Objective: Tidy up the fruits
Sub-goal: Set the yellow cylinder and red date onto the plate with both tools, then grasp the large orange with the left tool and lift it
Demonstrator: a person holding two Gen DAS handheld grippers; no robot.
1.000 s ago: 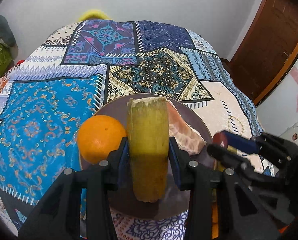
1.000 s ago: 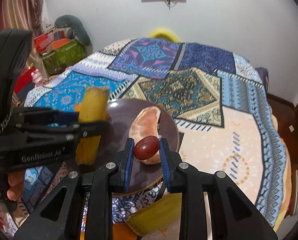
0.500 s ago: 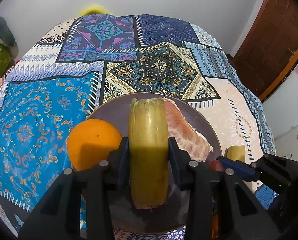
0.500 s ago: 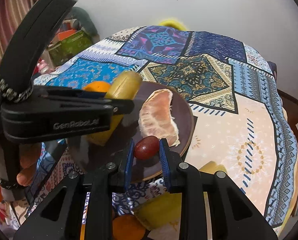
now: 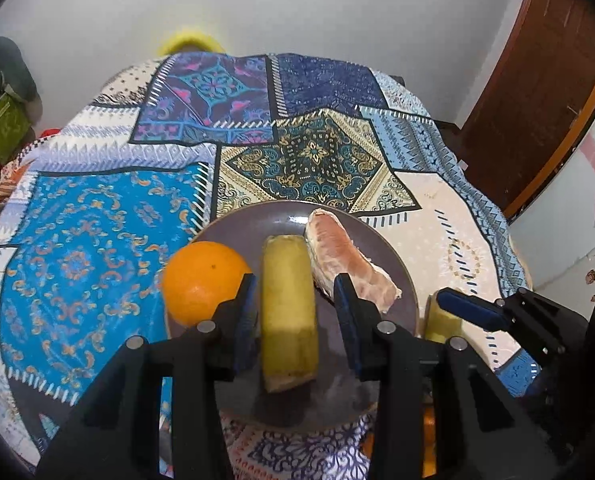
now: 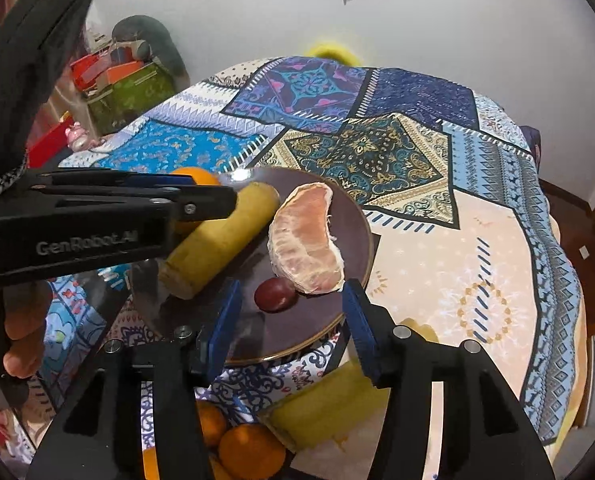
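Left gripper point(image 5: 293, 304): jaws spread, released, banana piece point(image 5: 288, 312) lying between the blue pads, small gap visible on both sides. Banana piece resting on the brown plate point(image 5: 237, 236), cut end toward the camera. Orange point(image 5: 205, 282) at the plate's left edge, just beside the left pad. Peeled pomelo segment point(image 5: 349, 264) on the plate, just right of the banana piece.

Right gripper point(image 6: 289, 322): jaws wide apart, released, gripping nothing. Red grape point(image 6: 275, 294) on the plate between the fingers, clear of both pads, touching the near end of the pomelo segment. Below the plate's near rim: second yellow fruit piece point(image 6: 329, 404) and small oranges point(image 6: 249, 452) on the patterned tablecloth point(image 6: 437, 264).
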